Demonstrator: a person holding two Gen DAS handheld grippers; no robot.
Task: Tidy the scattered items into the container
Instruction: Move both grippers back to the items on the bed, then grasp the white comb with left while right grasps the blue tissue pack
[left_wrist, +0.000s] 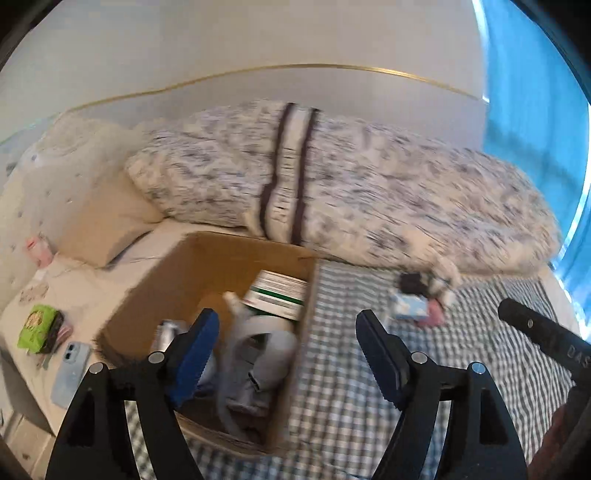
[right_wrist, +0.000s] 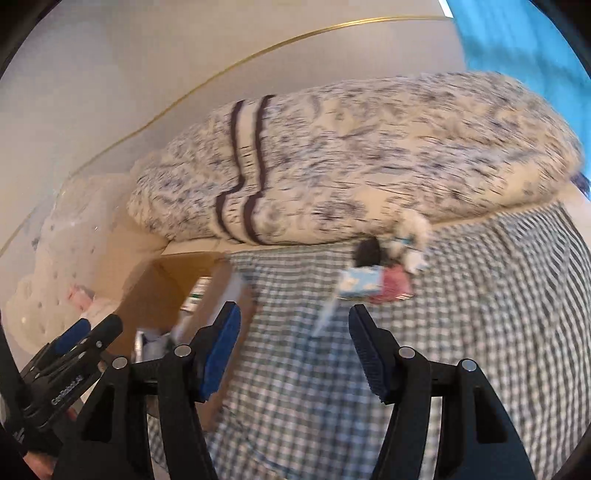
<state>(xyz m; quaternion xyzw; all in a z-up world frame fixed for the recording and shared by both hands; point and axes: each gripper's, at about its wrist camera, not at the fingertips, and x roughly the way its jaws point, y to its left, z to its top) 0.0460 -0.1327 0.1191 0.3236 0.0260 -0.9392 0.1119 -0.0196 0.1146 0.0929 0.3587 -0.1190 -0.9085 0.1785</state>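
left gripper wide, empty, near cardboard box | right gripper wide, empty | blue tissue pack far right on checked sheet | approach low, straddle pack squarely before closing

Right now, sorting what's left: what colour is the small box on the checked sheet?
Light blue with white shapes; right wrist view.

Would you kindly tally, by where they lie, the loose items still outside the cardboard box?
On the checked blanket, right of the cardboard box: 4 (light-blue packet, pink item, black item, white plush)
On the cream bedding left of the box: 2 (green packet, phone)
Total: 6
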